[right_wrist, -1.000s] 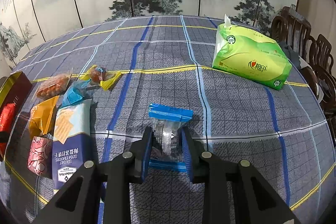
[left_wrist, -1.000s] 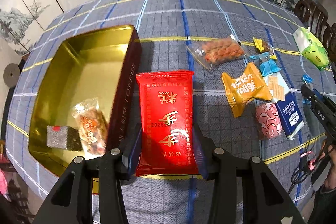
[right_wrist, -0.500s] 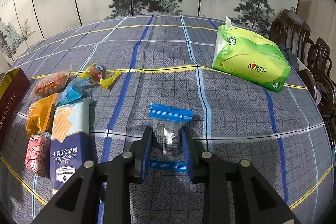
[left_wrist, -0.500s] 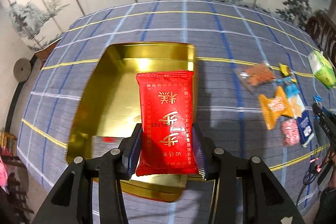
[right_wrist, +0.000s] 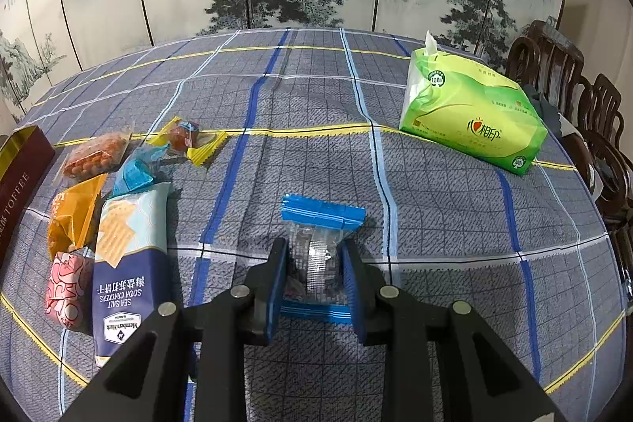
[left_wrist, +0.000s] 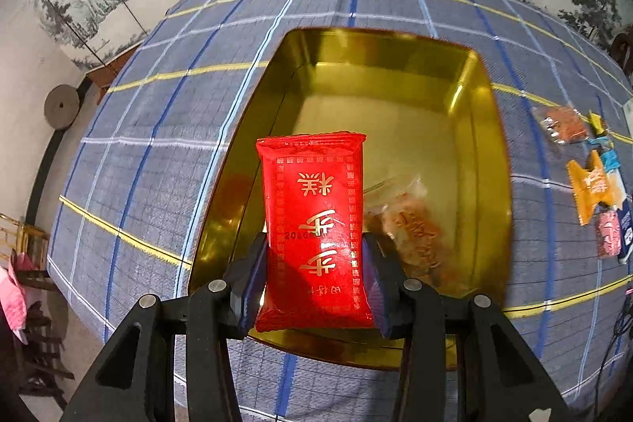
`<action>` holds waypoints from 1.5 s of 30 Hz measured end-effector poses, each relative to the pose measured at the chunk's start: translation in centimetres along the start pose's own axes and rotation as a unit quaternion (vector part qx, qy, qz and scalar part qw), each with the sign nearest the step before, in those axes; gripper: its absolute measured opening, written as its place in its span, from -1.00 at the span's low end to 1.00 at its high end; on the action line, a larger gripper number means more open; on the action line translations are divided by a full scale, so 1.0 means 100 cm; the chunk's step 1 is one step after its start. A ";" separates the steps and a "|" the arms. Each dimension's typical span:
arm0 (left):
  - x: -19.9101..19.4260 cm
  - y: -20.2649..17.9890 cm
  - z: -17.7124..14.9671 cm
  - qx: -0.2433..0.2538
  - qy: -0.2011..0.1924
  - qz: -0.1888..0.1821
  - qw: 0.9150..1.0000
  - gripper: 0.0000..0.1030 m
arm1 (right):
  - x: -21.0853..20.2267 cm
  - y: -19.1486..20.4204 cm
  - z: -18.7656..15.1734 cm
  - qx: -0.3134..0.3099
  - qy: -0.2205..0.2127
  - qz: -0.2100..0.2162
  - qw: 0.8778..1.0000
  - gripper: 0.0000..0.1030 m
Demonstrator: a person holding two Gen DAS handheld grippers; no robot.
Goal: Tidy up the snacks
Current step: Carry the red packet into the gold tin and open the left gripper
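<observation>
Both grippers hold packets. Left gripper [left_wrist: 314,283] jaws stay clamped on the red foil snack packet [left_wrist: 314,224], now carried from beside to over the open gold metal tin [left_wrist: 490,161]. Right gripper [right_wrist: 312,273] jaws remain nearly closed, pinching the clear blue-edged candy wrapper [right_wrist: 320,224] on the plaid-clothed bench [right_wrist: 455,224], unmoved.

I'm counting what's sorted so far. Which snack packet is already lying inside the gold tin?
The clear packet of orange-brown snacks, lying on the floor of the gold tin. The red packet is clamped in the left gripper.
</observation>
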State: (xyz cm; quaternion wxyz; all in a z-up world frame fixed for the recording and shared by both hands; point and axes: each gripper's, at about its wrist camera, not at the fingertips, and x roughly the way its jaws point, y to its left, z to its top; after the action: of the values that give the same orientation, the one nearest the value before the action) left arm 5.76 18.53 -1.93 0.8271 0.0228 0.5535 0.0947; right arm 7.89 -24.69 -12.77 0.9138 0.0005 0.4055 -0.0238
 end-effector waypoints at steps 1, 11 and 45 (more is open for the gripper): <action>0.003 0.001 -0.001 0.000 0.002 0.000 1.000 -0.20 | 0.000 0.000 0.000 0.000 0.000 0.000 1.000 -0.45; 0.006 0.003 0.000 0.003 -0.001 -0.002 1.000 -0.19 | 0.000 0.000 0.000 -0.001 0.000 -0.001 1.000 -0.45; -0.017 0.004 -0.007 -0.018 -0.020 -0.038 0.999 0.21 | -0.002 0.000 0.000 0.000 0.000 -0.002 1.000 -0.46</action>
State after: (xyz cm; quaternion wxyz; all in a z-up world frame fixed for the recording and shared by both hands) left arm 4.42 18.56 -0.58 0.8414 -0.0117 0.5354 0.0728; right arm 7.77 -24.68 -12.66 0.9138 -0.0007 0.4053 -0.0257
